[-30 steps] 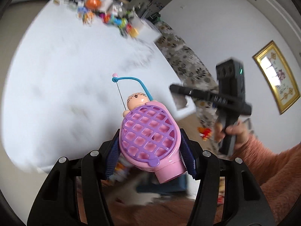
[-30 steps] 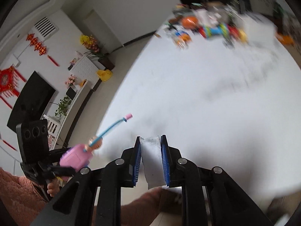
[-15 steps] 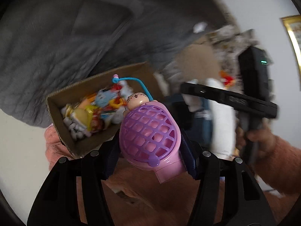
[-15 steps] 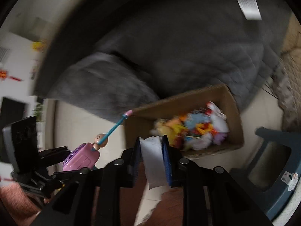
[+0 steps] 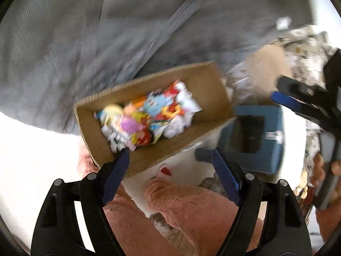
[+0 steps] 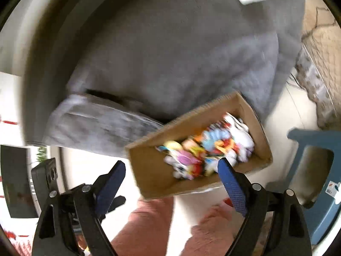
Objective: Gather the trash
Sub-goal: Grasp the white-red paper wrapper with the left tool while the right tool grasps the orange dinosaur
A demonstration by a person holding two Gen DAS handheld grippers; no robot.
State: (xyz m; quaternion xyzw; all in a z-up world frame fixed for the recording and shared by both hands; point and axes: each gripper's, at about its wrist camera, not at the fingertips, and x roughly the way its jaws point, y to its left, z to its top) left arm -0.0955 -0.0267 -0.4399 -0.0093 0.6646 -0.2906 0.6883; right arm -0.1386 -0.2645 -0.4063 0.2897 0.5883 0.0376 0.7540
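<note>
Cardboard, cloth and plastic, mostly matt

The cardboard box (image 5: 208, 85) is plain brown paperboard, matt, with a rough corrugated edge along its rim; the trash (image 5: 147, 119) inside looks like glossy coloured wrappers mixed with crumpled white paper, though blur hides detail. Behind it the grey cover (image 6: 170, 49) is soft quilted cloth, dull and slightly napped. The blue stool (image 6: 315, 170) is smooth moulded plastic with a faint sheen. The left gripper (image 5: 170, 162) and right gripper (image 6: 171, 175) have black matt plastic frames with small shiny metal pins, and blue pads (image 6: 232, 183) with a fine knurled texture. The person's trousers (image 5: 191, 211) are fuzzy pink fleece.
</note>
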